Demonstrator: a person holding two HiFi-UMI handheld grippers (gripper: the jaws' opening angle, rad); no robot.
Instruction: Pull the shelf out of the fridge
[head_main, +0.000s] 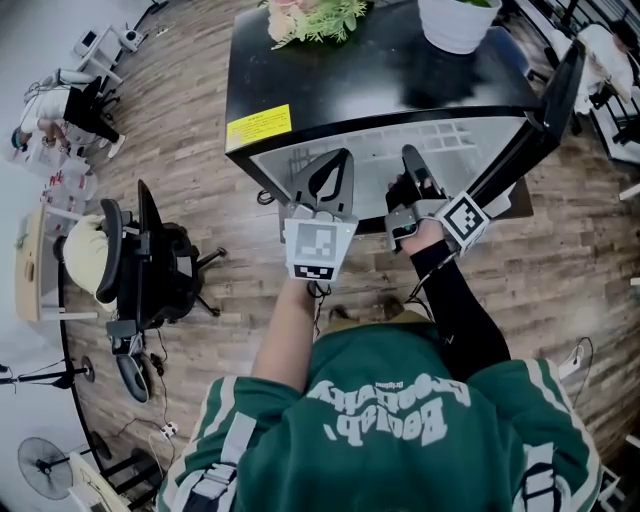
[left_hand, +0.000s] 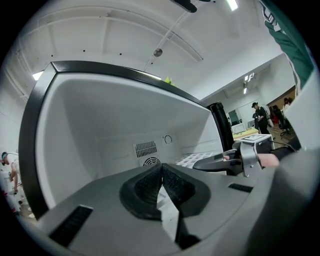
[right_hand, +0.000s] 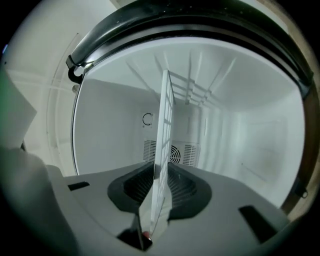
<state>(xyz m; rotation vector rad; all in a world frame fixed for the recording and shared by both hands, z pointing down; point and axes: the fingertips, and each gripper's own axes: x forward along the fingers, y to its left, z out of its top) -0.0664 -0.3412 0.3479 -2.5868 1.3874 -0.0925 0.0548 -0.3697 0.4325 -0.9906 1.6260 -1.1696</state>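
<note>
Inside the open black fridge (head_main: 380, 80), upper centre of the frame, the right gripper (right_hand: 161, 182) clamps the front edge of the white grid shelf (right_hand: 164, 140), which sits in the cabinet. Just beside it, the left gripper (left_hand: 161, 172) has its jaws closed tip to tip on nothing.

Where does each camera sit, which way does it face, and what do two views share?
Head view: on the person's head, looking down at the fridge; shows the jacket, left gripper and right gripper.
Left gripper view: on the left gripper, facing into the fridge; shows its shut fingers and the right gripper.
Right gripper view: on the right gripper, facing the back wall; shows its fingers shut on the shelf.
Shared: both gripper views show the vent.
</note>
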